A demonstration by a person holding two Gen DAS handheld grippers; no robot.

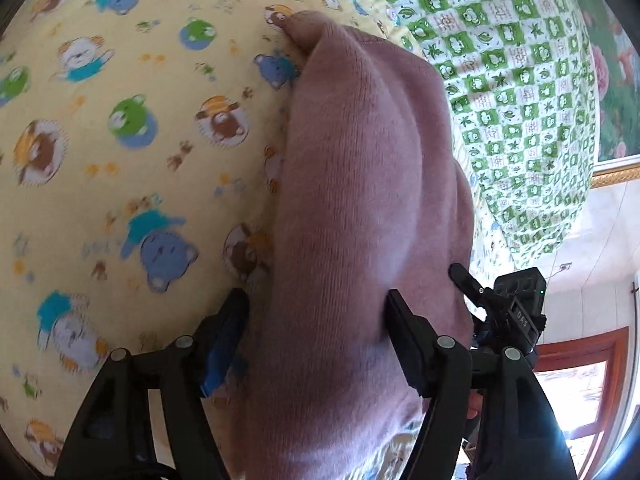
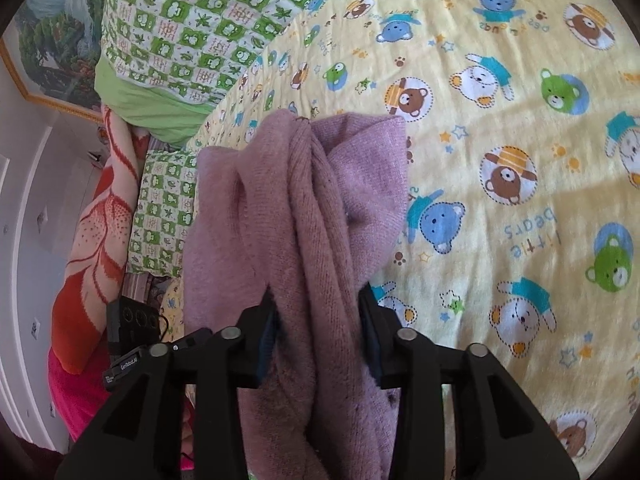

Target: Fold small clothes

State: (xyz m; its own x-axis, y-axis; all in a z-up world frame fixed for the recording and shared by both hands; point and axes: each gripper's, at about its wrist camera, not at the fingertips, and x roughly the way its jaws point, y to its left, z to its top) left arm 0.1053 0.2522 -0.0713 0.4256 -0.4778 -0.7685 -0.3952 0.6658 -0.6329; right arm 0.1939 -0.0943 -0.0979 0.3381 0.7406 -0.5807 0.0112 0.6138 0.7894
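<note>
A small pink knit garment point(image 1: 360, 184) hangs bunched above a yellow bear-print bedsheet point(image 1: 120, 140). My left gripper point(image 1: 316, 316) is shut on the garment, its two black fingers pressing the fabric from both sides. In the right wrist view the same pink garment point(image 2: 304, 216) hangs in folds, and my right gripper point(image 2: 316, 316) is shut on it the same way, above the bedsheet point(image 2: 500, 160). The other gripper's body shows at the right of the left wrist view point(image 1: 516, 312) and at the lower left of the right wrist view point(image 2: 132, 344).
A green frog-print quilt point(image 1: 512, 92) lies folded at the bed's far side, also in the right wrist view point(image 2: 200, 28). An orange and cream blanket point(image 2: 96, 232) lies by the white wall. A framed landscape picture point(image 2: 52, 40) hangs there.
</note>
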